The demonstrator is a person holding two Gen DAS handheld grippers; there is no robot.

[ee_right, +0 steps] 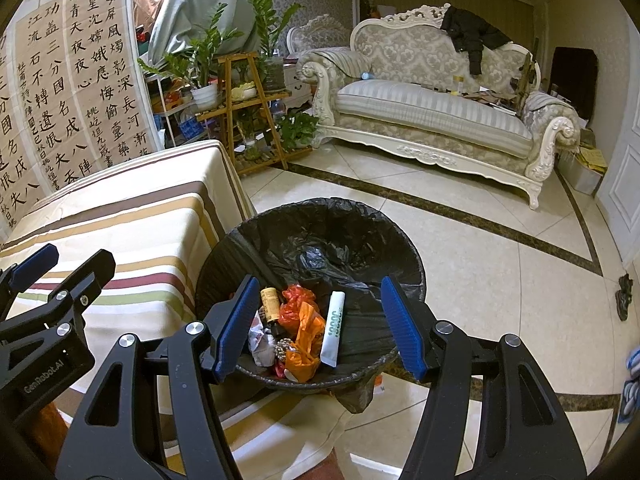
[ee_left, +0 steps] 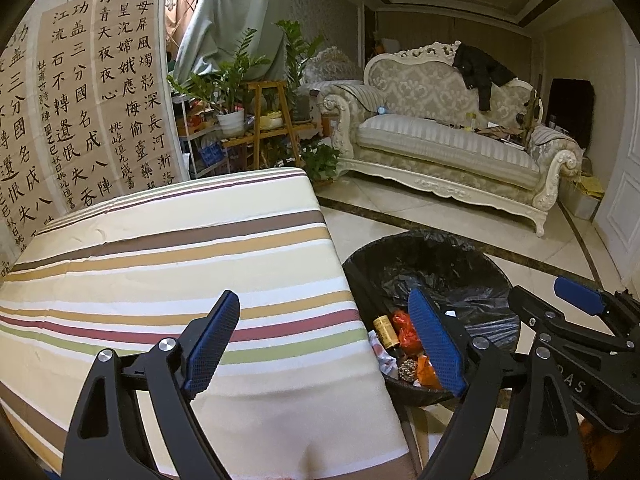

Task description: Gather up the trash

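Note:
A round trash bin lined with a black bag stands on the floor beside the striped table. In it lie a white tube, orange wrappers, a small brown bottle and crumpled paper. My right gripper is open and empty, just above the bin's near rim. My left gripper is open and empty, straddling the table's right edge, with the bin to its right. The right gripper also shows at the left wrist view's right edge.
A striped cloth covers the table. A white carved sofa with a black jacket stands at the back. A wooden plant stand with potted plants is behind the table. Calligraphy sheets hang on the left. The floor is tiled.

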